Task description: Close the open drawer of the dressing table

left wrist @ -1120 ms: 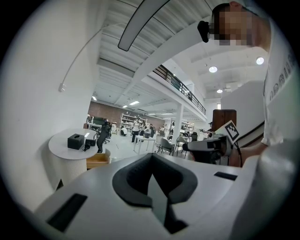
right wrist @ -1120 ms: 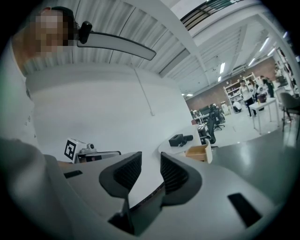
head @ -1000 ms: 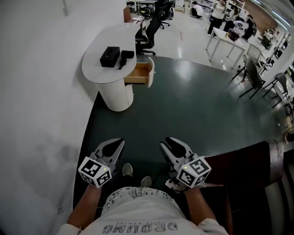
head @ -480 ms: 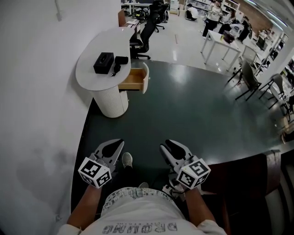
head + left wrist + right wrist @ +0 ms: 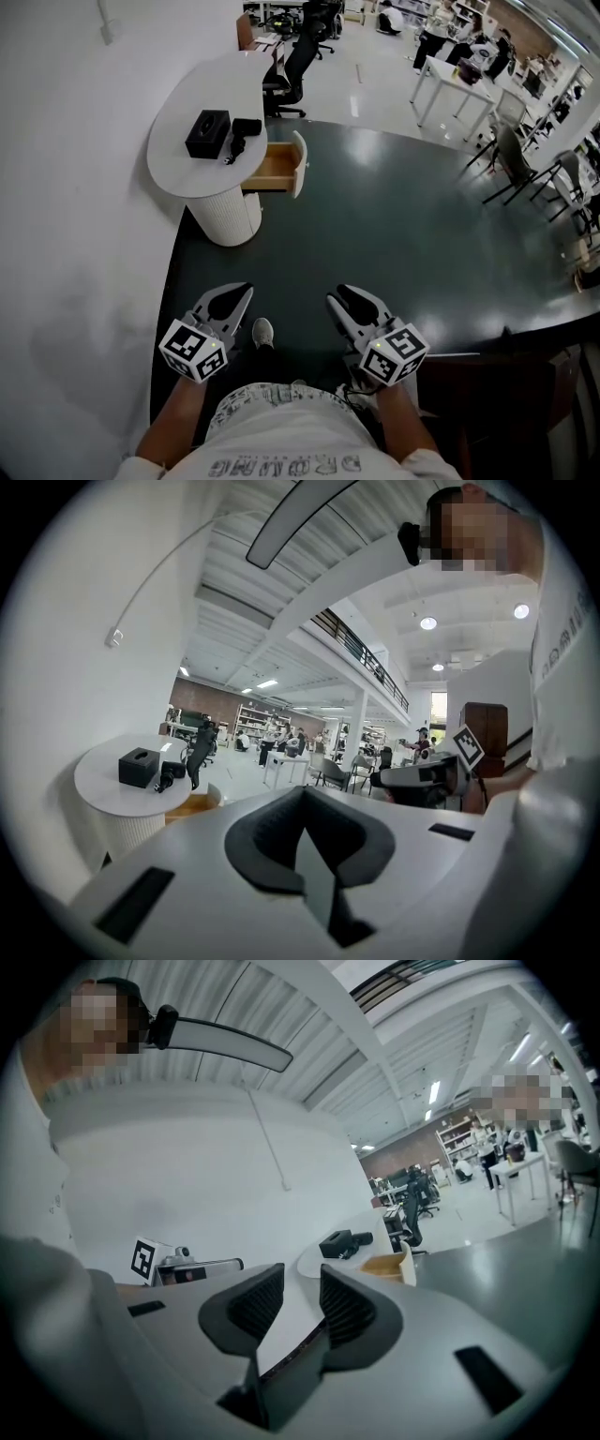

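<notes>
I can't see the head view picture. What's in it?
A white dressing table stands by the wall with its wooden drawer pulled open. Near the bottom, the left gripper and right gripper hover over dark floor, far from it.

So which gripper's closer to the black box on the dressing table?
Left. In the head view the left gripper is almost straight below the black box; the right gripper, level with the left, is offset well to the box's right.

Head view: drawer (image 5: 277, 164) rear hidden under desk (image 5: 180, 173) top; contents not discernible. Small black item (image 5: 247, 127) beside black box (image 5: 207, 133) too small to identify. Left gripper view: drawer (image 5: 193, 806) mostly hidden behind left gripper (image 5: 302, 794) body
</notes>
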Motion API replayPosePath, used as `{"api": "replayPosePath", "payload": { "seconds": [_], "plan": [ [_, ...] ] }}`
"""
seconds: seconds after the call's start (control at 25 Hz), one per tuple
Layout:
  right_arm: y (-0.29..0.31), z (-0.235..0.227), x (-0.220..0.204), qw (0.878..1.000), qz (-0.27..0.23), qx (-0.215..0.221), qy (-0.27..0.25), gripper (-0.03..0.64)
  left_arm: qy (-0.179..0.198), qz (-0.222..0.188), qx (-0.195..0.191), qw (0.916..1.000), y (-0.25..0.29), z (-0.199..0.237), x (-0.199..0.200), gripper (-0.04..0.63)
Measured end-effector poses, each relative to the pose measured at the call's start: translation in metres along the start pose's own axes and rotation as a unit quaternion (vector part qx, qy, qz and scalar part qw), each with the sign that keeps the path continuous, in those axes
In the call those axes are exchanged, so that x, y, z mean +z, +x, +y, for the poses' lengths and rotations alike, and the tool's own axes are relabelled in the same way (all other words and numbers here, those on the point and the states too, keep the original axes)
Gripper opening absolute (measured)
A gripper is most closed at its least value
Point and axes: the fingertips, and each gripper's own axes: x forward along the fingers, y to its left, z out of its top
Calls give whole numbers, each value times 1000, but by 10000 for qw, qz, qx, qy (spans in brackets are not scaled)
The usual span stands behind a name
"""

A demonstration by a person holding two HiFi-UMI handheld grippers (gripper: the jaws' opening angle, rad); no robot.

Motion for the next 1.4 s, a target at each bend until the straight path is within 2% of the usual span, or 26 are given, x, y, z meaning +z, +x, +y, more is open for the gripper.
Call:
{"api": "replayPosePath", "payload": {
  "seconds": [0.8, 1.4],
  "plan": [
    [158, -29, 55, 9992, 115, -387, -39, 127, -123, -2, -334, 9994, 61, 159, 49, 15],
    [222, -55, 78, 9984, 117, -546, -51, 123, 28, 15, -546, 9985, 99, 215, 68, 15]
  ]
}}
